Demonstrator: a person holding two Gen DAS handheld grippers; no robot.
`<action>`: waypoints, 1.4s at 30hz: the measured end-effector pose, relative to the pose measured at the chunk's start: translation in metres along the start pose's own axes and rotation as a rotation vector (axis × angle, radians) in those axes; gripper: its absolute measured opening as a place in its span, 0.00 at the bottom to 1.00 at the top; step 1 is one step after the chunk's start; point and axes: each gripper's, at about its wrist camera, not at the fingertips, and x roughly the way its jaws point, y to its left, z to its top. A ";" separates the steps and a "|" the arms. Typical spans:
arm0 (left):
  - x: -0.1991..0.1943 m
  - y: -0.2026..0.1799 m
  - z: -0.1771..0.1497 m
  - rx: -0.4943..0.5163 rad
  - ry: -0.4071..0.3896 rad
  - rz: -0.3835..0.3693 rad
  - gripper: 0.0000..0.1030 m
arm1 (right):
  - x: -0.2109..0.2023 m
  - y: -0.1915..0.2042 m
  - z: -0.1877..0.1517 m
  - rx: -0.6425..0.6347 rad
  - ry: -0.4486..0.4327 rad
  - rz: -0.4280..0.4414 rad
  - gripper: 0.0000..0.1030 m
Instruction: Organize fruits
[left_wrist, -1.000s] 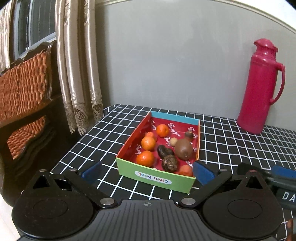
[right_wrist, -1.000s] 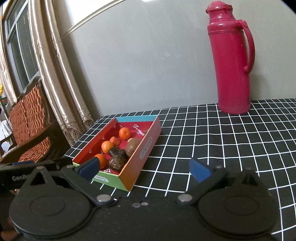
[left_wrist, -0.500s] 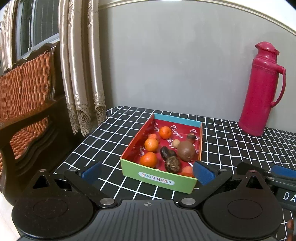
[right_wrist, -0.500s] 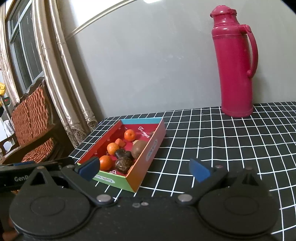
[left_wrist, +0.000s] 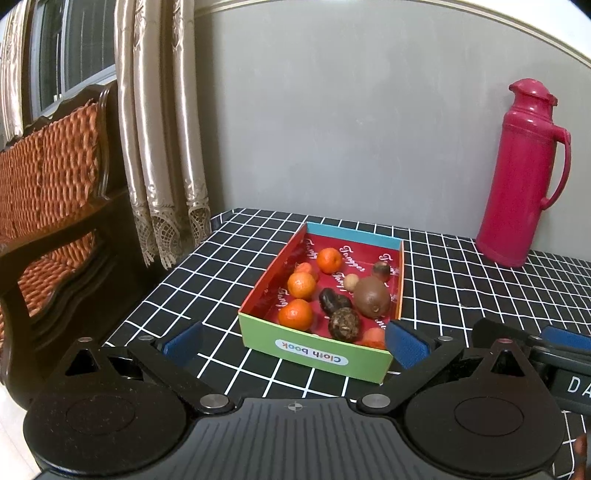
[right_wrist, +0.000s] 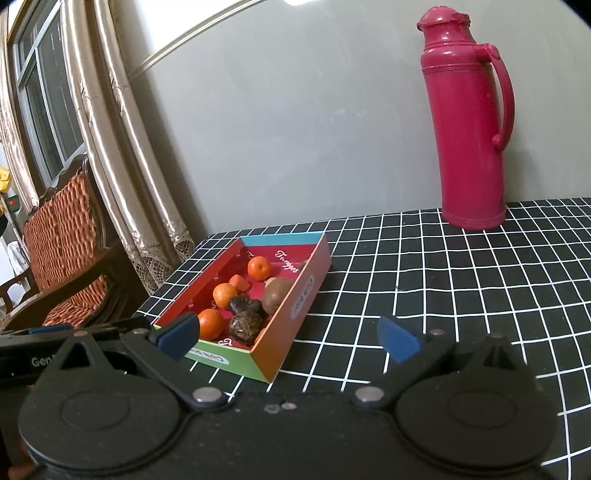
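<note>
We've got both grippers — left gripper (left_wrist: 294, 339), right gripper (right_wrist: 288, 334) — fingers spread wide, empty, before the cardboard box (left_wrist: 314, 349) of round oranges (left_wrist: 295, 314) on the gridded tabletop (right_wrist: 443, 280).

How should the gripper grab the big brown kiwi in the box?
Probably from above, since the box walls block a sideways approach. Close the fingers across the narrow middle of the kiwi; it lies on its side, long axis running front to back. One finger goes in the gap by the right wall, the other between it and the dark fruit.
</note>
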 end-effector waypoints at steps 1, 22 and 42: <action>0.000 0.000 0.000 0.002 0.000 -0.002 1.00 | 0.000 0.000 0.000 0.000 0.000 0.000 1.00; -0.002 0.013 -0.003 -0.003 -0.011 0.047 1.00 | -0.003 0.021 0.005 -0.084 -0.012 -0.022 1.00; -0.002 0.011 -0.005 0.015 -0.012 0.047 1.00 | -0.003 0.018 0.003 -0.081 -0.003 -0.051 1.00</action>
